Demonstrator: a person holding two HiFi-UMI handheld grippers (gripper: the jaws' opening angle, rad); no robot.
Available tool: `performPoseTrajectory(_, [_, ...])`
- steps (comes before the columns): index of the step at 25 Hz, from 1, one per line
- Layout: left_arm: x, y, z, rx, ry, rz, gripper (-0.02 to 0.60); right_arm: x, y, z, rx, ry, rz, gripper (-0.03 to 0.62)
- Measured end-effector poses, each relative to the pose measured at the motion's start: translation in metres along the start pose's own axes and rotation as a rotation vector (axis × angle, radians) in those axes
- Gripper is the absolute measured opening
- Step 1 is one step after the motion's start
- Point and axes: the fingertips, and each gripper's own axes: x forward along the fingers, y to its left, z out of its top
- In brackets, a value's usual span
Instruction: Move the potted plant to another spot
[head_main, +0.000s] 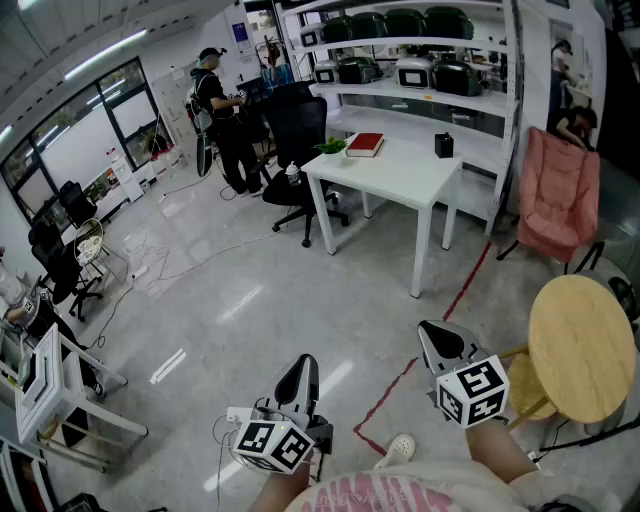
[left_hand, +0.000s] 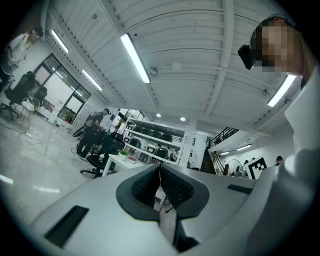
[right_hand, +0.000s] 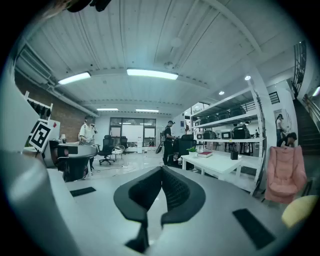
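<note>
Grippers come first, and we count two: the left gripper (head_main: 303, 372) and the right gripper (head_main: 437, 345), both low over the floor (head_main: 230, 300). Each carries one marker cube, and each has its jaws pressed together with nothing between them. Just beside the right one stands one round wooden table (head_main: 585, 350). One red tape line (head_main: 400, 380) runs across the floor ahead of us. Farther off, one white table (head_main: 400, 180) bears three things. The potted plant (head_main: 332, 146) sits at its far left corner, one red book (head_main: 365, 144) lies just beside it, and one small black box (head_main: 444, 145) stands well apart to the right. One black office chair (head_main: 297, 130) stands behind the plant, and one pink chair (head_main: 557, 195) is right of the table.
</note>
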Motion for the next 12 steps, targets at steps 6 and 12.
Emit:
performPoseTrajectory(6, [0.003, 0.009, -0.012, -0.023, 0.014, 0.013, 0.025, 0.004, -0.003, -0.013, 0.015, 0.025, -0.003, 0.012])
performPoseTrajectory(12, [0.022, 0.019, -0.017, -0.040, 0.021, 0.011, 0.025, 0.017, -0.016, -0.018, 0.041, 0.038, -0.009, 0.012])
